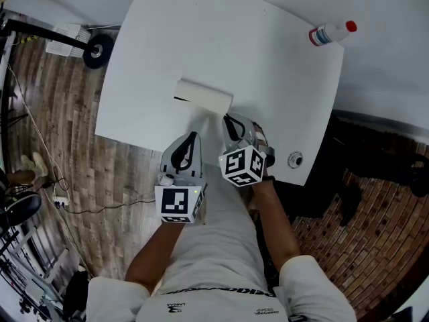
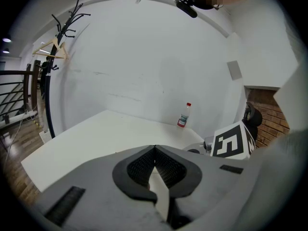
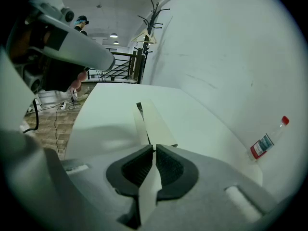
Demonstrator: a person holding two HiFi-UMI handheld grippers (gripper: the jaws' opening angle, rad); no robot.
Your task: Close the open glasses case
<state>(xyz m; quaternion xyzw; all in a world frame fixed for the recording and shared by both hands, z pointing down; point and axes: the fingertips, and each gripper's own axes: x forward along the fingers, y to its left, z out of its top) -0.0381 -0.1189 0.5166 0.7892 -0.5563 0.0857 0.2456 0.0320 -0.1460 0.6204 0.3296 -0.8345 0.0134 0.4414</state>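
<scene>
A cream glasses case [image 1: 203,97] lies across the middle of the white table [image 1: 268,72]. Its lid sits low over the base, and a dark slit shows at its left end [image 1: 181,100]. In the right gripper view the case [image 3: 150,121] stretches away straight ahead of the jaws. My right gripper [image 1: 230,118] [image 3: 154,147] is shut, its tips right at the case's near right end; whether they touch it I cannot tell. My left gripper [image 1: 192,136] [image 2: 154,148] is also shut, empty, over the table's near edge, a little short of the case.
A clear bottle with a red cap [image 1: 332,32] [image 2: 183,115] [image 3: 267,138] is at the table's far right corner by the white wall. A small round metal fitting [image 1: 295,159] sits at the near right corner. Wooden floor with cables [image 1: 60,180] lies to the left.
</scene>
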